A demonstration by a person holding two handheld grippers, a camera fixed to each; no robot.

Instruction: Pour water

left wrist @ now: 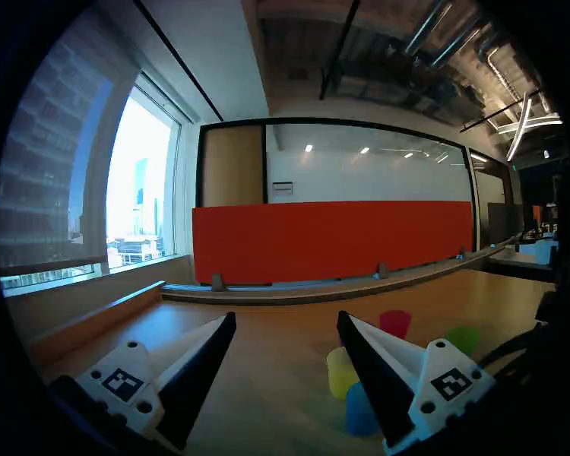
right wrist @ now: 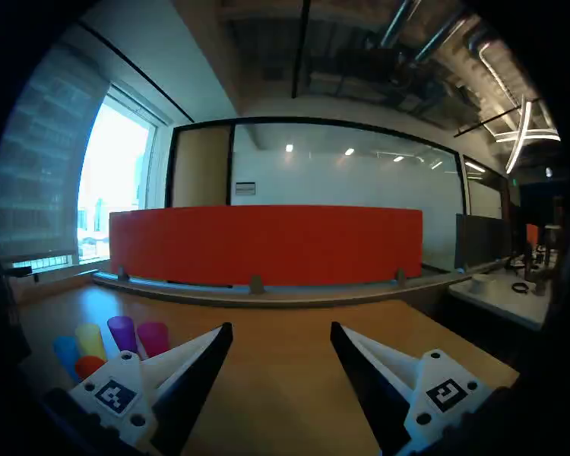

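Several coloured plastic cups stand on the wooden desk. In the left gripper view a red cup (left wrist: 395, 322), a green cup (left wrist: 462, 339), a yellow cup (left wrist: 340, 372) and a blue cup (left wrist: 359, 410) sit low and right, partly behind the right finger. My left gripper (left wrist: 285, 328) is open above bare desk, holding nothing. In the right gripper view a blue cup (right wrist: 65, 353), a yellow cup (right wrist: 91, 340), a purple cup (right wrist: 122, 333), a magenta cup (right wrist: 153, 337) and an orange cup (right wrist: 88, 366) cluster at the lower left. My right gripper (right wrist: 281, 336) is open and holds nothing.
An orange divider panel (right wrist: 266, 245) runs along the desk's far edge, with a glass wall behind it. A bright window (left wrist: 137, 201) lies to the left. Another desk (right wrist: 505, 292) with small items stands at the right. Bare wooden desk (right wrist: 285, 380) spreads between the fingers.
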